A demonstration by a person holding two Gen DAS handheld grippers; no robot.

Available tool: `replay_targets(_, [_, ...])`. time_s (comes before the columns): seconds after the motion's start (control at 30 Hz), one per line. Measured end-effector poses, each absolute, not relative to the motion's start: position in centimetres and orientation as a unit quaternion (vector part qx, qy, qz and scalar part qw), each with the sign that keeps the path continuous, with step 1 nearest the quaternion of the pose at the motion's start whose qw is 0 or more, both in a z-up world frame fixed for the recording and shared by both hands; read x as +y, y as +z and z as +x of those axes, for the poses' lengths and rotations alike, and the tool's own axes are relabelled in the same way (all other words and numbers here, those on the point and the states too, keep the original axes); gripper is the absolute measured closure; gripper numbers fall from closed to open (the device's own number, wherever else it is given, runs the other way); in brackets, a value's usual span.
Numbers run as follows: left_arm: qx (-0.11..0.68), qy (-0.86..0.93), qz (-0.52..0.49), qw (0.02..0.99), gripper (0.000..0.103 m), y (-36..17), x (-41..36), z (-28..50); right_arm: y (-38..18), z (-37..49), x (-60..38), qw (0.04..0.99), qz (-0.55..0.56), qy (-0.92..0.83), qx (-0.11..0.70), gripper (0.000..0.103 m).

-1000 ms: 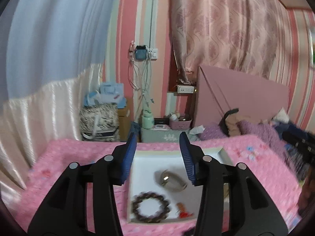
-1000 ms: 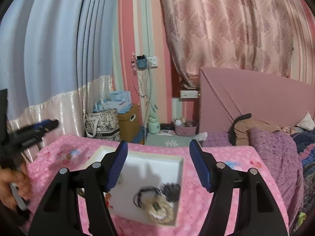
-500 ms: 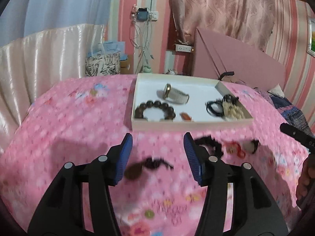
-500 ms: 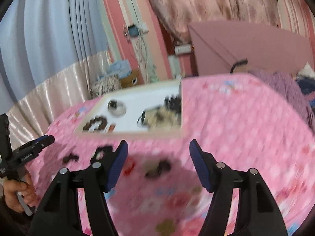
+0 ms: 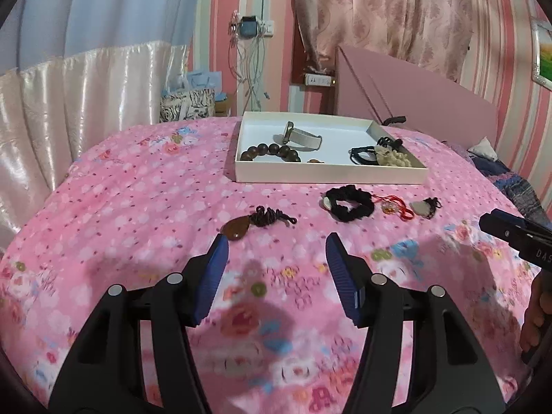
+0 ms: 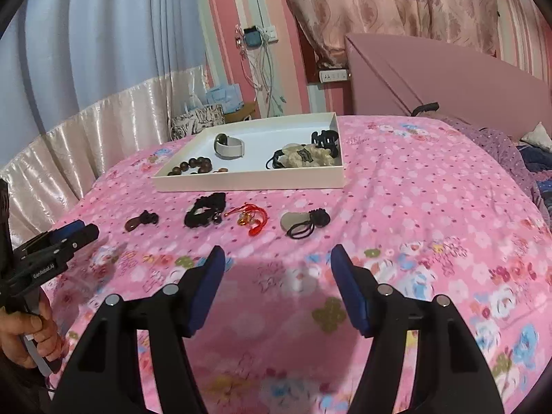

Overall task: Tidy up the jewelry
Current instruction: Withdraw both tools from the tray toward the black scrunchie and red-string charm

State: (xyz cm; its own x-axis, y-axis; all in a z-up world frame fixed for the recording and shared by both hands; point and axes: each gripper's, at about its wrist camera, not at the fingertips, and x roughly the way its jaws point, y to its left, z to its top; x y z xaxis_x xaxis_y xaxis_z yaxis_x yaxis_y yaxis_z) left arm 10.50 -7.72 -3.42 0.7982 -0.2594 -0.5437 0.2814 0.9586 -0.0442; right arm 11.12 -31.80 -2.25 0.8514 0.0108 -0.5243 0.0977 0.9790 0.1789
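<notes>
Tray (image 5: pixel 331 174) holds several pieces; four pieces still on bedspread (image 5: pixel 138 214); left gripper (image 5: pixel 276 248), jaws just opening, and right gripper (image 6: pixel 277 258) both gape empty

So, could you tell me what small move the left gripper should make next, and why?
Probably ease the left gripper forward and down over the brown pendant. Its jaws stand open and empty, the pendant lies just ahead by the left fingertip, and it is still outside the white tray.

Bedroom: pink bedspread (image 5: pixel 145 186), headboard (image 5: pixel 414 103) (padded), curtains (image 6: pixel 396 3).
</notes>
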Motion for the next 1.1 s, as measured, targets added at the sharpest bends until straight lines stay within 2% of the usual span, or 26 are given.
replay_targets(0.23, [0.281, -0.139, 0.023, 0.949, 0.042, -3.2, -7.0, 8.1, -2.3, 7.5, -31.2, 0.958, 0.102, -0.031, 0.265, 0.04])
replay_targets(0.27, [0.281, -0.14, 0.023, 0.949, 0.042, -3.0, -7.0, 8.1, -2.3, 7.3, -31.2, 0.958, 0.102, -0.03, 0.265, 0.045])
replay_targets(0.4, [0.279, -0.145, 0.025, 0.949, 0.04, -2.4, -7.3, 8.5, -2.2, 7.7, -30.9, 0.958, 0.098, -0.025, 0.269, 0.054])
replay_targets(0.5, [0.283, -0.15, 0.031, 0.947, 0.039, -2.6, -7.9, 9.8, -2.3, 9.5, -30.6, 0.957, 0.097, -0.016, 0.274, 0.054])
replay_targets(0.77, [0.3, -0.174, 0.051, 0.936, 0.04, -3.0, -11.4, 15.5, -3.1, 17.3, -29.9, 0.947, 0.08, 0.005, 0.31, 0.067])
replay_targets(0.9, [0.307, -0.191, 0.062, 0.93, 0.049, -3.6, -13.7, 17.3, -4.0, 20.5, -29.7, 0.94, 0.081, 0.014, 0.332, 0.069])
replay_targets(1.1, [0.341, -0.206, 0.063, 0.915, 0.05, -5.6, -16.1, 19.4, -5.7, 23.4, -29.2, 0.924, 0.077, 0.022, 0.374, 0.069])
